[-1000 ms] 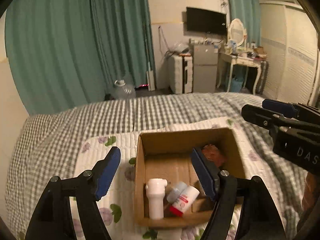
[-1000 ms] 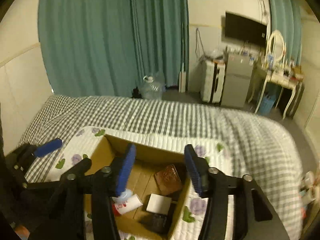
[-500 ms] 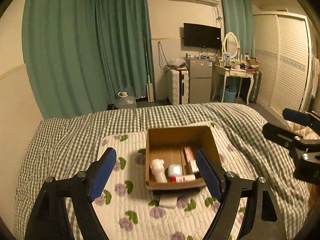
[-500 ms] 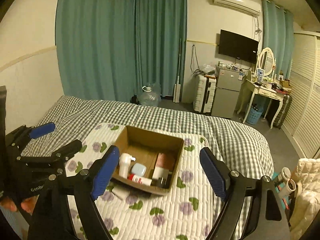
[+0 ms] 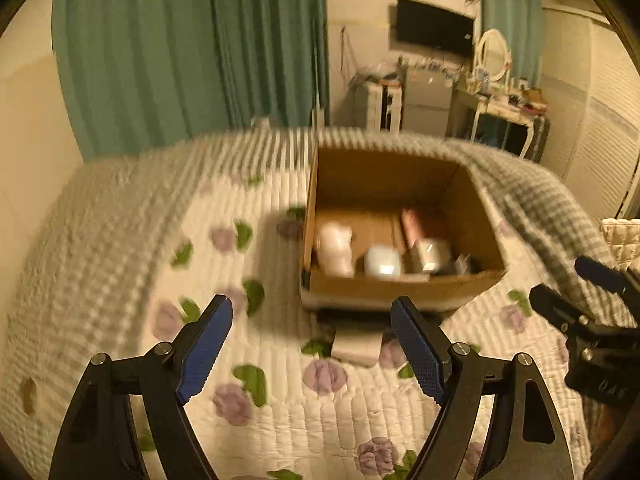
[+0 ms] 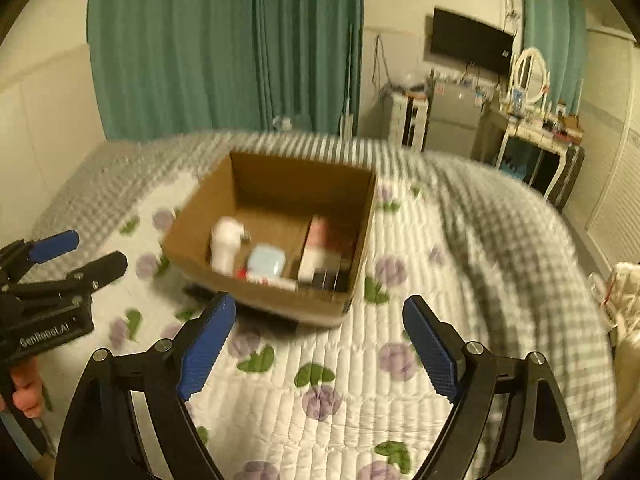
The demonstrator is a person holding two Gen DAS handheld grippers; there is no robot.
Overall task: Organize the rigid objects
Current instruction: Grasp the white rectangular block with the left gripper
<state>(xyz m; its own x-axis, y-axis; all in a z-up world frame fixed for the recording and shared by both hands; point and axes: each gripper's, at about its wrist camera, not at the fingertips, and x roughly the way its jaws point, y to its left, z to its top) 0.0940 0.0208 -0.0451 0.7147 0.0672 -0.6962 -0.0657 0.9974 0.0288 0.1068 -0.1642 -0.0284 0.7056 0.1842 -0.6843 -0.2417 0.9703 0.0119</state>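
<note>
Presently both claws, left claw (image 5: 310,354) and right claw (image 6: 318,350), gape wide and empty before the open brown cardboard box (image 6: 348,280) on the quilted floral bed (image 6: 360,380); blurred view risks misjudged reach, tipping the white plastic bottle (image 6: 225,246) inside

Motion blur smears the cardboard box (image 5: 394,292) ahead of the left gripper (image 5: 310,354), so the white bottle (image 5: 335,246) and pale blue case (image 6: 266,261) inside lack readable detail (labels cannot be made out). A flat pale object (image 5: 356,346) between the fingertips is half hidden under the box's near edge. The right gripper (image 5: 576,300) is cut off by the frame edge.
</note>
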